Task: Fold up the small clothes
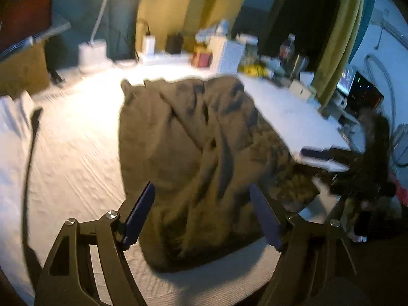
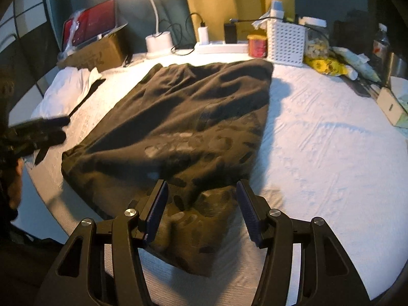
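Olive-brown garment (image 2: 178, 127) spread flat on white table (image 2: 318, 153), left gripper (image 1: 202, 213) fingers apart above its near edge, right gripper (image 2: 201, 211) likewise spread, nothing gripped.

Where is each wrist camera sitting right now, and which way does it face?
Left wrist: on the left gripper, angled down over the dark garment; its open fingers show, right gripper at right.
Right wrist: on the right gripper, angled down at the garment's near corner; open fingers show, left gripper at left.
Shared: garment, white basket, lamp base.
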`<act>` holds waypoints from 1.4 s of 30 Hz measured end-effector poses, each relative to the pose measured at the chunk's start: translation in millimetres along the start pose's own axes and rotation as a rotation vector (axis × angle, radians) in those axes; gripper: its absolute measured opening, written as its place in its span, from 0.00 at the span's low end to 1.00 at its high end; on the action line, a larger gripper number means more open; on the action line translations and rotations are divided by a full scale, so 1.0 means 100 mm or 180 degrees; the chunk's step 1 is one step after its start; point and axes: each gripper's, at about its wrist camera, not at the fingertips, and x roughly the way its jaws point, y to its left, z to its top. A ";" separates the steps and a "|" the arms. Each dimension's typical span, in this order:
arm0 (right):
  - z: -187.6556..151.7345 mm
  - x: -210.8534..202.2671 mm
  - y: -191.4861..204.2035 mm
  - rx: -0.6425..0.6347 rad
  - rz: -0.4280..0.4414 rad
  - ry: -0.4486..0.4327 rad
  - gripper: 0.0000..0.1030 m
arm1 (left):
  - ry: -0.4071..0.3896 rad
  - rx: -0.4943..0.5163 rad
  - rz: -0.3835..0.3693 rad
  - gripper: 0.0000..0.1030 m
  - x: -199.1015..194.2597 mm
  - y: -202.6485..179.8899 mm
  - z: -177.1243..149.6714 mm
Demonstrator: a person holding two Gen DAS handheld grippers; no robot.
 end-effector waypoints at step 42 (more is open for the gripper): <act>0.83 0.67 -0.42 0.0094 0.0083 0.0052 0.57 | -0.0097 -0.0045 0.0342 0.52 0.43 0.73 0.88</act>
